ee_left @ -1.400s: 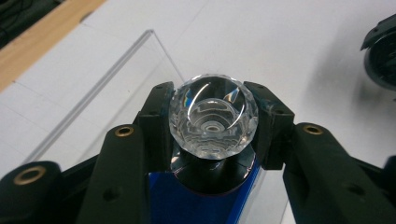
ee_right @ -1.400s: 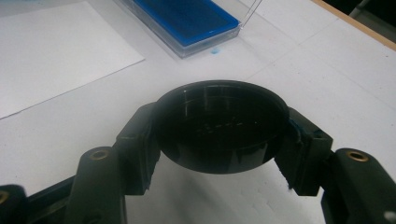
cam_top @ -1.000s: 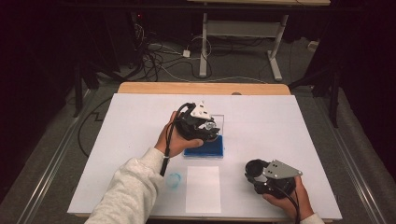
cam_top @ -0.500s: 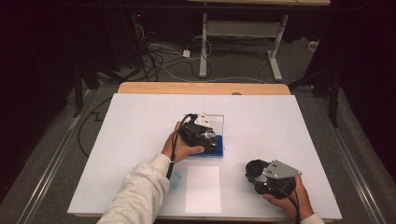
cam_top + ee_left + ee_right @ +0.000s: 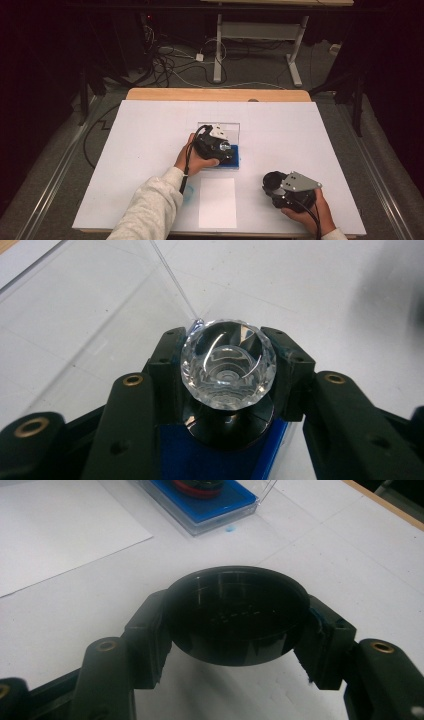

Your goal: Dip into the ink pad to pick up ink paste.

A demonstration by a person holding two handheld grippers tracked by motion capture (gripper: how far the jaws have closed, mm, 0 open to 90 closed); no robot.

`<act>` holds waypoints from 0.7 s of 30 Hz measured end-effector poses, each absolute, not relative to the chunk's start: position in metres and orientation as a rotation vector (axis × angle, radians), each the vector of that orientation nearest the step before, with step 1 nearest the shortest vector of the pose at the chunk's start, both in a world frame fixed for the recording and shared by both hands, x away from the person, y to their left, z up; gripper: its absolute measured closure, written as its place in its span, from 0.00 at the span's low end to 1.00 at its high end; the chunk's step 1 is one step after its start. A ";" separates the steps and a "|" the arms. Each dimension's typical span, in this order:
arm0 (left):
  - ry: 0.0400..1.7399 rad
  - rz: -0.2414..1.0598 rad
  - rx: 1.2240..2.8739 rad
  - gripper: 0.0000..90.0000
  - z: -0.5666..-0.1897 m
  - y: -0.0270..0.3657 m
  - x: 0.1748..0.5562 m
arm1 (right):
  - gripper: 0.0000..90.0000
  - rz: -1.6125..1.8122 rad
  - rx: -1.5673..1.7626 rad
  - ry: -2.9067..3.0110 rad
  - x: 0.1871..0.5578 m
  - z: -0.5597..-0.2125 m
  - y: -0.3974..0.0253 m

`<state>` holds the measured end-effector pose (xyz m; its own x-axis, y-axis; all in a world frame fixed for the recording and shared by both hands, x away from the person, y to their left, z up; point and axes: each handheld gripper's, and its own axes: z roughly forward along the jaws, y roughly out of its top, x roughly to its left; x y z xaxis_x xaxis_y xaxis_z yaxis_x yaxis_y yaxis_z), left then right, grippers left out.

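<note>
My left gripper (image 5: 227,365) is shut on a clear faceted crystal ball (image 5: 228,360). It holds the ball just over a black round seat (image 5: 227,424) in the blue-lined box (image 5: 200,460). In the high view the left gripper (image 5: 220,148) is over that blue box (image 5: 234,161), whose clear lid (image 5: 231,130) stands up behind it. My right gripper (image 5: 235,617) is shut on a black round disc (image 5: 235,611) and held above the white table. In the high view the right gripper (image 5: 275,186) is near the front right edge.
A white paper sheet (image 5: 217,202) lies in front of the box on the white table (image 5: 150,130). A small pale blue mark (image 5: 189,198) sits by the left sleeve. The right gripper view shows the blue box (image 5: 225,502) holding a red and black ring (image 5: 196,486).
My left gripper has come down and toward the person with the crystal ball, onto the blue box. The right gripper has stayed where it was.
</note>
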<state>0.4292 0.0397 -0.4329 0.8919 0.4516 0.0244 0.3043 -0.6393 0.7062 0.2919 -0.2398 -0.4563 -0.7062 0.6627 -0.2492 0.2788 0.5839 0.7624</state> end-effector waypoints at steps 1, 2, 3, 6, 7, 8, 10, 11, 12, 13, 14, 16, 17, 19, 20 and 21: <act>0.538 0.255 2.311 0.61 -0.433 0.039 0.429 | 0.43 0.979 0.747 2.298 0.292 -0.456 -0.240; 0.539 0.253 2.310 0.61 -0.433 0.039 0.429 | 0.43 0.979 0.746 2.301 0.292 -0.457 -0.240; 0.540 0.249 2.311 0.61 -0.433 0.039 0.429 | 0.43 0.979 0.748 2.300 0.292 -0.457 -0.239; 0.554 0.219 2.307 0.61 -0.434 0.042 0.431 | 0.43 0.978 0.749 2.298 0.292 -0.457 -0.239; 0.556 0.214 2.306 0.61 -0.434 0.043 0.431 | 0.43 0.977 0.748 2.296 0.292 -0.457 -0.239; 0.551 0.215 2.308 0.61 -0.434 0.043 0.431 | 0.43 0.976 0.747 2.297 0.292 -0.457 -0.240; 0.556 0.211 2.308 0.61 -0.434 0.043 0.430 | 0.43 0.973 0.747 2.297 0.292 -0.457 -0.239; 0.555 0.209 2.308 0.61 -0.434 0.043 0.430 | 0.43 0.973 0.747 2.298 0.292 -0.457 -0.239; 0.553 0.210 2.309 0.61 -0.434 0.043 0.430 | 0.43 0.972 0.747 2.296 0.292 -0.457 -0.239; 0.551 0.208 2.310 0.61 -0.434 0.043 0.430 | 0.43 0.971 0.748 2.296 0.292 -0.457 -0.239; 0.552 0.205 2.310 0.61 -0.433 0.043 0.430 | 0.43 0.973 0.747 2.296 0.292 -0.457 -0.239; 0.549 0.206 2.312 0.61 -0.434 0.043 0.430 | 0.43 0.972 0.749 2.295 0.292 -0.457 -0.239; 0.552 0.206 2.310 0.61 -0.434 0.043 0.430 | 0.43 0.973 0.749 2.296 0.293 -0.457 -0.240; 0.555 0.206 2.308 0.61 -0.434 0.042 0.430 | 0.43 0.972 0.748 2.295 0.292 -0.457 -0.239; 0.560 0.203 2.303 0.61 -0.434 0.042 0.431 | 0.43 0.973 0.748 2.295 0.292 -0.457 -0.239; 0.563 0.203 2.301 0.61 -0.435 0.042 0.431 | 0.43 0.971 0.747 2.295 0.292 -0.457 -0.239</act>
<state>0.4311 0.0422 -0.4346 0.8909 0.4537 -0.0215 0.3356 -0.6256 0.7043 0.2922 -0.2391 -0.4567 -0.7044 0.6625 -0.2548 0.2783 0.5881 0.7594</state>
